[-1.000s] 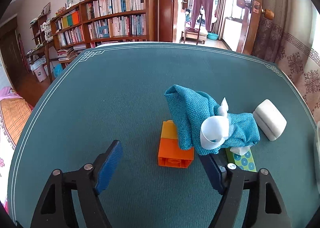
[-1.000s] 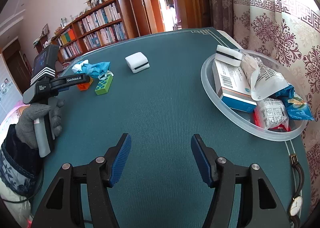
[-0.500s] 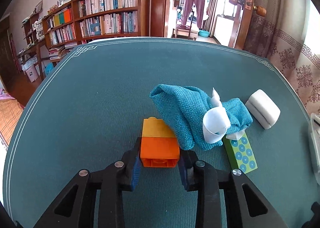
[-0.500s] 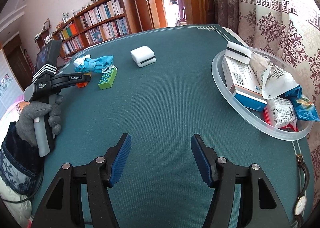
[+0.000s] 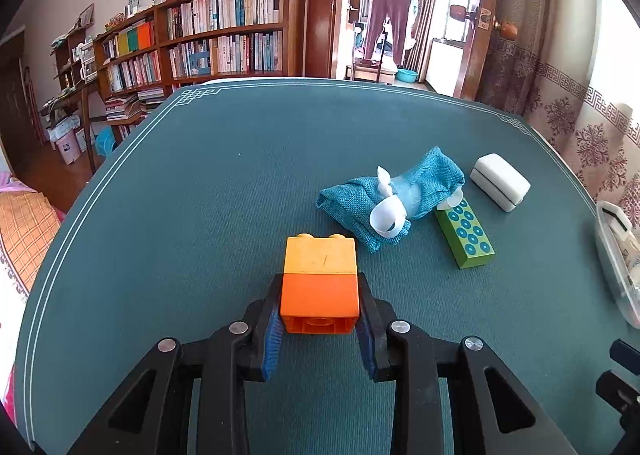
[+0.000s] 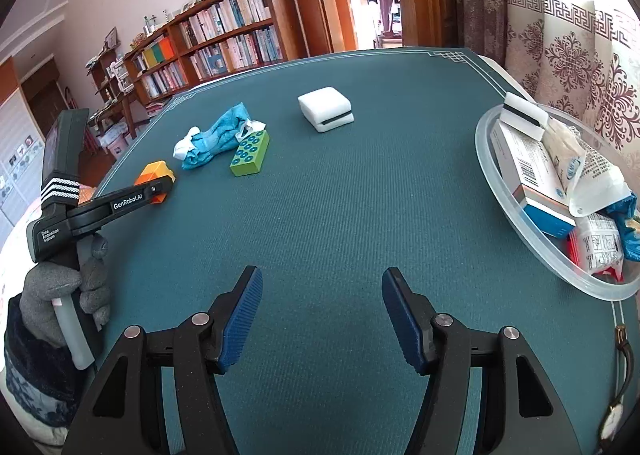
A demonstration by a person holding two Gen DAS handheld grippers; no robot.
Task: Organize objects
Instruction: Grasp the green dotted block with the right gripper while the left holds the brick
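Observation:
My left gripper [image 5: 319,319] is shut on an orange and yellow toy brick [image 5: 319,279] and holds it clear of the teal cloth bundle [image 5: 394,197]. The brick [image 6: 154,176] and the left gripper [image 6: 158,191] also show in the right wrist view at the left. A green dotted brick [image 5: 464,233] lies beside the cloth, and a white folded sponge [image 5: 500,182] lies further right. My right gripper [image 6: 322,311] is open and empty above the green table. A clear plastic bowl [image 6: 516,207] with several packets stands at the right.
The green dotted brick [image 6: 250,154], teal cloth [image 6: 216,137] and white sponge [image 6: 326,109] lie across the far half of the table. A wristwatch [image 6: 618,379] lies at the table's right edge. Bookshelves [image 5: 208,43] and a doorway stand behind.
My left gripper closed on the orange and yellow brick and drew it back and left, away from the cloth. My right gripper stayed open and shifted slightly.

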